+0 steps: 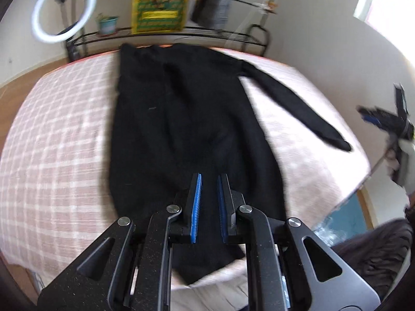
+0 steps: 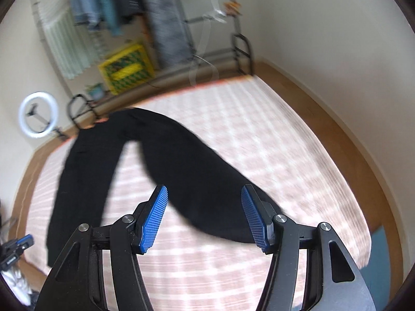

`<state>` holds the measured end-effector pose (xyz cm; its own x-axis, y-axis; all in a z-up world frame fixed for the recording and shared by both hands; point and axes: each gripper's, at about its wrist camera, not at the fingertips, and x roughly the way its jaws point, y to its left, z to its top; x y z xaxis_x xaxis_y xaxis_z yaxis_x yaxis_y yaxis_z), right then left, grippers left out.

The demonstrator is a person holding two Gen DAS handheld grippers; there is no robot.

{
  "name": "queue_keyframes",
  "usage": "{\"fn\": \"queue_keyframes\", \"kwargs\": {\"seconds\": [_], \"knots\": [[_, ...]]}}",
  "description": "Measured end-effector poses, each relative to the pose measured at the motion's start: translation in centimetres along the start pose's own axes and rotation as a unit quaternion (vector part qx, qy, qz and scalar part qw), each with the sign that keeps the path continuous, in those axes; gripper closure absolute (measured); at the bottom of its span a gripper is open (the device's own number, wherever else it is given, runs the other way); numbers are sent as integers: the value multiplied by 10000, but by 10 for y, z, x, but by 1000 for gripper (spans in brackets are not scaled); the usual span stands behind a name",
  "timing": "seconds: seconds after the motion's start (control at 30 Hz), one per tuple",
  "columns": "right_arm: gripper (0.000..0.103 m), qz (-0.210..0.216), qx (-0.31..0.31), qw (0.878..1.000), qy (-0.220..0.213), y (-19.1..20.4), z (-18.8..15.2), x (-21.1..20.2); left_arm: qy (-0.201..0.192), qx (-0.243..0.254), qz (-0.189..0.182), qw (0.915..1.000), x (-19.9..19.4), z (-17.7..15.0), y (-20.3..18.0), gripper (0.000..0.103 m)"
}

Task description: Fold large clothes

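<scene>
A black long-sleeved garment (image 1: 181,108) lies flat along a pink checked bed (image 1: 57,129), with one sleeve (image 1: 293,106) stretched out to the right. My left gripper (image 1: 209,177) hovers over the garment's near end. Its blue pads are almost together and I see no cloth pinched between them. My right gripper (image 2: 205,190) stands wide open above that sleeve (image 2: 197,171), whose end shows between the fingers, and the pads do not press on it. The garment's body (image 2: 85,160) runs down the left of the right wrist view. The right gripper (image 1: 384,119) appears blurred at the right edge of the left wrist view.
Beyond the bed's far edge stands a black metal rack (image 1: 166,33) with a yellow crate (image 1: 159,13), a small pot (image 1: 107,24) and hanging clothes (image 2: 103,5). A ring light (image 1: 63,11) stands far left. Wooden floor (image 2: 324,119) rims the bed.
</scene>
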<state>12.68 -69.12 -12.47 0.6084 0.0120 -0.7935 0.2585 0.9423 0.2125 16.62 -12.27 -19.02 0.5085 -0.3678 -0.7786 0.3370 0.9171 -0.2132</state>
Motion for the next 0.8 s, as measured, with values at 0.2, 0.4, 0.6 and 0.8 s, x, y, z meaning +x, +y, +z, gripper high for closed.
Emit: {"fn": "queue_keyframes", "kwargs": {"seconds": [0.2,0.4,0.6,0.8], "knots": [[44,6,559,9978,343,-51,-14,30,167,-973,430,9942,17,-7,74,67],[44,314,1059,9913,722,-75,-20,47,46,-1056,346,9938,19,-2,82,67],[44,474,1561,9813,1026,-91,-30,64,-51,-877,-46,9961,20,13,56,67],[86,133,959,9881,1192,-73,-32,71,-75,-558,-255,9981,21,20,30,67]]}}
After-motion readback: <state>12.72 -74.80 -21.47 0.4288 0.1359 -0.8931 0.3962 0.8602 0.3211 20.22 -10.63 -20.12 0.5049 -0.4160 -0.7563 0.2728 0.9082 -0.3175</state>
